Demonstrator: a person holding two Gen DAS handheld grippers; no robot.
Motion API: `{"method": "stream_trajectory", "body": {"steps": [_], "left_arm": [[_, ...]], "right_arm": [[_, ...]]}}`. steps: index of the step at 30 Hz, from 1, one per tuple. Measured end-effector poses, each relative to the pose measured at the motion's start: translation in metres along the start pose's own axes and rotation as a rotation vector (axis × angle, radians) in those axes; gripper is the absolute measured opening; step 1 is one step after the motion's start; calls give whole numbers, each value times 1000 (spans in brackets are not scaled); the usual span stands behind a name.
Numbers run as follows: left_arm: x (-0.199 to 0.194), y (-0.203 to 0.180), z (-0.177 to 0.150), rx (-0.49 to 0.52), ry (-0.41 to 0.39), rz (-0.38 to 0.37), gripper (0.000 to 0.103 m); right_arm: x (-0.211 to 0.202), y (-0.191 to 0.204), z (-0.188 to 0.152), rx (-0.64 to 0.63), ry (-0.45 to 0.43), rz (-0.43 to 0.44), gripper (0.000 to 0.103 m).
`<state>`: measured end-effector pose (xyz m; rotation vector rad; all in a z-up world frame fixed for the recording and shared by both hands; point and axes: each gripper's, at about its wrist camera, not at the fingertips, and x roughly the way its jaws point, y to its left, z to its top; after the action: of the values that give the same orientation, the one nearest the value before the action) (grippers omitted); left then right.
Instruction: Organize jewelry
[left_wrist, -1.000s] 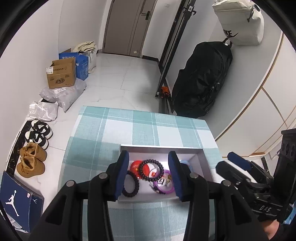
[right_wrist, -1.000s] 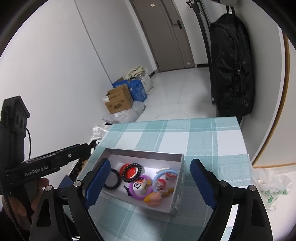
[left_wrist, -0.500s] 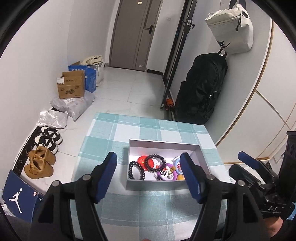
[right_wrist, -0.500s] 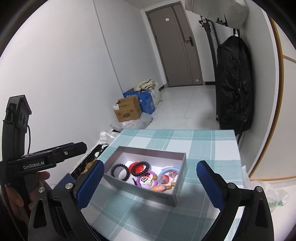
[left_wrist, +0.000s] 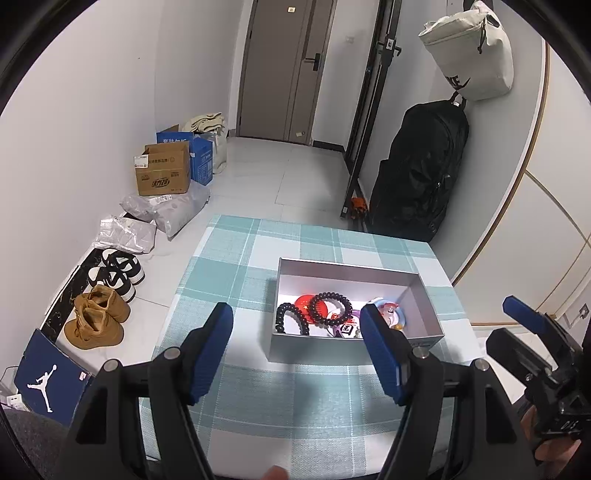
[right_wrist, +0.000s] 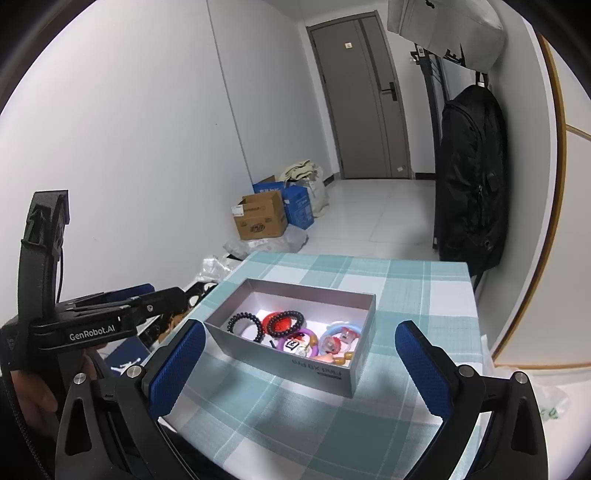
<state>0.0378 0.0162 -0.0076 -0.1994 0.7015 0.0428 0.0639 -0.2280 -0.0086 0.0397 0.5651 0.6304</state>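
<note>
Left tongs stand apart, holding nothing. Right tongs gape wide and empty above the desk, short of the jewelry box.

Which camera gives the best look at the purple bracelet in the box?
The right wrist view: the purple bracelet shows as a nearly whole ring inside the grey box. In the left wrist view only a sliver shows beside that gripper's finger.

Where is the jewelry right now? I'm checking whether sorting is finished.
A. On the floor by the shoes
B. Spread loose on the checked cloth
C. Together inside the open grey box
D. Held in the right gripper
C: the bead bracelets and coloured rings lie inside the open grey box, with both grippers empty.
</note>
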Motion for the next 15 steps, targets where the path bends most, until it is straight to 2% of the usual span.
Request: {"method": "stream_trajectory", "body": {"steps": [5,15], "left_arm": [[-1,-3,-1,0,-15,5,67],[3,-4,-2,11,8,4,67]], "right_arm": [[2,-3,-1,10,0,-12,103],[7,-8,-2,40,16,-18,103]]}}
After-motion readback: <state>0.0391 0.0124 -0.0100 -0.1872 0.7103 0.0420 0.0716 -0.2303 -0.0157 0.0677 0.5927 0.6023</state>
